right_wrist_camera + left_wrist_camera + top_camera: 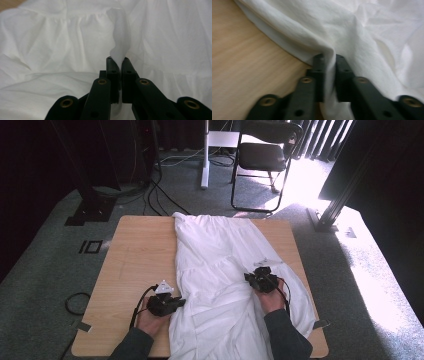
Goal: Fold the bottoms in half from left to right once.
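Both grippers pinch white garment (220, 270) | left gripper (175, 303) on its left edge | right gripper (252, 279) mid-cloth | bare table (135, 255) left

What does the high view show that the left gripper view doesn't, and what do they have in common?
High view alone: the whole white garment spread down the wooden table, the right gripper pinching fabric near the garment's middle, the person's hands and dark sleeves, plus a folding chair and cables on the carpet beyond.

Left gripper view alone: a close look at the left gripper, jaws closed on a pinched fold at the garment's edge, right where cloth meets bare wood.

Shared: the white garment, the wood tabletop, and the left gripper at the garment's left edge.
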### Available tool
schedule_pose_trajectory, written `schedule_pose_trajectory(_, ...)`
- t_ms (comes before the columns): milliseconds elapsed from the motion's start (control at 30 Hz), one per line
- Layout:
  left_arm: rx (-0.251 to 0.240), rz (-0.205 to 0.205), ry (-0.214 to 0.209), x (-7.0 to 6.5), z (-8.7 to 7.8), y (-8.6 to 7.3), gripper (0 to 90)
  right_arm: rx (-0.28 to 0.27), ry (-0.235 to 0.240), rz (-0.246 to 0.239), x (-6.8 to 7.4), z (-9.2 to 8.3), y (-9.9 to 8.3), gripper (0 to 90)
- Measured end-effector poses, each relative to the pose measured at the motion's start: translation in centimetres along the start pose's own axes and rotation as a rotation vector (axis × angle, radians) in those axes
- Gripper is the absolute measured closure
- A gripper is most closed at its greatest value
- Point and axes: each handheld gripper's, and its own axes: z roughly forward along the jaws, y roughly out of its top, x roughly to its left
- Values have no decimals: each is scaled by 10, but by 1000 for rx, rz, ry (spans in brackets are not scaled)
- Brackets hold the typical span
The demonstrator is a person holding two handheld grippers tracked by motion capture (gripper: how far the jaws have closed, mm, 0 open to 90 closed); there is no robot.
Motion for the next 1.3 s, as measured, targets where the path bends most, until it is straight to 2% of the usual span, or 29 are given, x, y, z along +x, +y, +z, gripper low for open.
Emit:
schedule_pose_trajectory(33, 0, 0, 0, 0, 0, 0, 870, 0, 0, 0, 0, 0, 0, 876)
schedule_pose_trajectory(67, -17, 8, 32, 3, -9, 1, 875, -20, -3, -14, 3, -7, 4, 876)
schedule_pose_trajectory(100, -17, 8, 32, 3, -9, 1, 879, -20, -3, -14, 3, -7, 4, 876)
schedule_pose_trajectory(167, -51, -1, 82, 12, -29, 1, 880, -40, -5, -27, 4, -12, 6, 876)
schedule_pose_trajectory(200, -51, -1, 82, 12, -29, 1, 881, -40, -5, -27, 4, -12, 6, 876)
schedule_pose_trajectory(233, -89, -38, 100, 23, -50, -2, 882, -54, 1, -23, 6, -14, 7, 876)
schedule_pose_trajectory(267, -116, -58, 110, 28, -60, -3, 883, -56, 10, -22, 8, -14, 7, 876)
schedule_pose_trajectory(333, -116, -58, 110, 28, -60, -3, 884, -58, 17, -23, 10, -14, 7, 876)
schedule_pose_trajectory(367, -148, -67, 184, 36, -80, -5, 884, -58, 17, -23, 10, -14, 7, 875)
schedule_pose_trajectory(500, -195, -102, 247, 50, -108, -7, 888, -80, 72, -50, 27, -12, 6, 876)
schedule_pose_trajectory(600, -201, -99, 311, 52, -122, -3, 895, -92, 106, -91, 46, -10, 6, 876)
schedule_pose_trajectory(633, -203, -102, 307, 52, -124, -1, 895, -92, 106, -91, 46, -10, 6, 876)
schedule_pose_trajectory(700, -201, -74, 307, 46, -126, 5, 895, -96, 79, -121, 51, -10, 7, 876)
schedule_pose_trajectory(767, -203, -47, 299, 39, -125, 12, 895, -104, 68, -126, 51, -14, 7, 876)
schedule_pose_trajectory(800, -215, -32, 287, 33, -124, 19, 896, -126, 61, -125, 47, -22, 9, 876)
schedule_pose_trajectory(833, -222, -16, 274, 27, -123, 26, 896, -126, 61, -125, 47, -22, 9, 876)
schedule_pose_trajectory(867, -235, 20, 248, 14, -121, 39, 896, -159, 41, -118, 40, -36, 11, 876)
schedule_pose_trajectory(900, -235, 20, 248, 14, -121, 39, 896, -159, 41, -118, 40, -36, 11, 876)
schedule_pose_trajectory(933, -247, 51, 228, 2, -117, 48, 896, -176, 32, -111, 37, -42, 12, 876)
schedule_pose_trajectory(1000, -243, 113, 205, -17, -108, 61, 890, -248, -29, -90, 18, -70, 16, 876)
schedule_pose_trajectory(1033, -242, 134, 212, -24, -104, 65, 890, -248, -29, -90, 18, -70, 16, 876)
schedule_pose_trajectory(1067, -238, 156, 207, -31, -97, 69, 815, -268, -86, -66, 1, -84, 16, 876)
schedule_pose_trajectory(1100, -231, 161, 190, -34, -91, 70, 815, -268, -86, -66, 1, -84, 16, 876)
schedule_pose_trajectory(1133, -217, 164, 190, -35, -85, 70, 754, -273, -112, -44, -10, -90, 14, 876)
schedule_pose_trajectory(1167, -206, 164, 187, -35, -81, 70, 754, -279, -126, -11, -22, -94, 12, 876)
schedule_pose_trajectory(1200, -189, 158, 165, -34, -74, 67, 705, -279, -140, 9, -32, -97, 9, 875)
schedule_pose_trajectory(1233, -177, 145, 149, -32, -68, 65, 655, -256, -171, 32, -46, -98, 4, 873)
schedule_pose_trajectory(1267, -158, 136, 150, -30, -63, 62, 624, -202, -182, 76, -68, -91, -7, 869)
schedule_pose_trajectory(1300, -141, 134, 160, -28, -58, 59, 624, -202, -182, 76, -68, -91, -7, 869)
